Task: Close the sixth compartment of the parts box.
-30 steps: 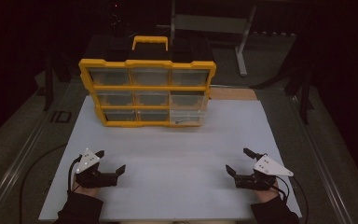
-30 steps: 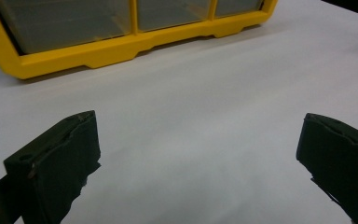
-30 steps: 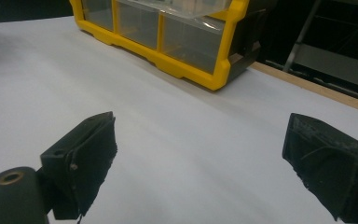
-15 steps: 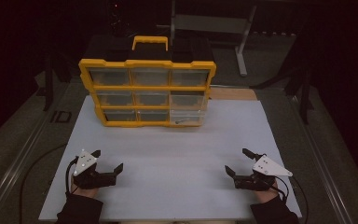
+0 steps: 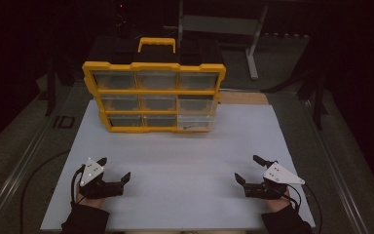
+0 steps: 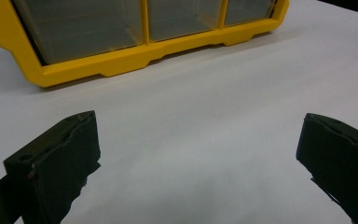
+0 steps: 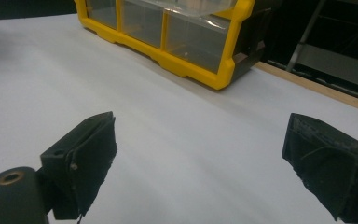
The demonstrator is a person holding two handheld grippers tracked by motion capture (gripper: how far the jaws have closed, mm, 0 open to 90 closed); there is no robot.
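Note:
A yellow organizer case point(image 5: 154, 96) with clear compartment drawers and a yellow handle stands upright at the back of the white table surface point(image 5: 185, 156). The bottom right drawer juts out slightly. My left gripper point(image 5: 113, 168) rests near the front left edge, open, with nothing between its jaws. My right gripper point(image 5: 249, 168) rests near the front right edge, also open and empty. In the left gripper view the case's lower edge point(image 6: 135, 56) lies ahead beyond the open gripper point(image 6: 200, 154). In the right gripper view the case's corner point(image 7: 214, 65) is ahead past the open gripper point(image 7: 200, 163).
The white sheet lies on a wooden tabletop whose strip point(image 5: 243, 98) shows behind the case at the right. A metal stand point(image 5: 251, 44) is on the dark floor behind. Cables trail from both grippers off the front edge.
The left gripper has drifted slightly toward the front edge. The right gripper and the case have stayed put.

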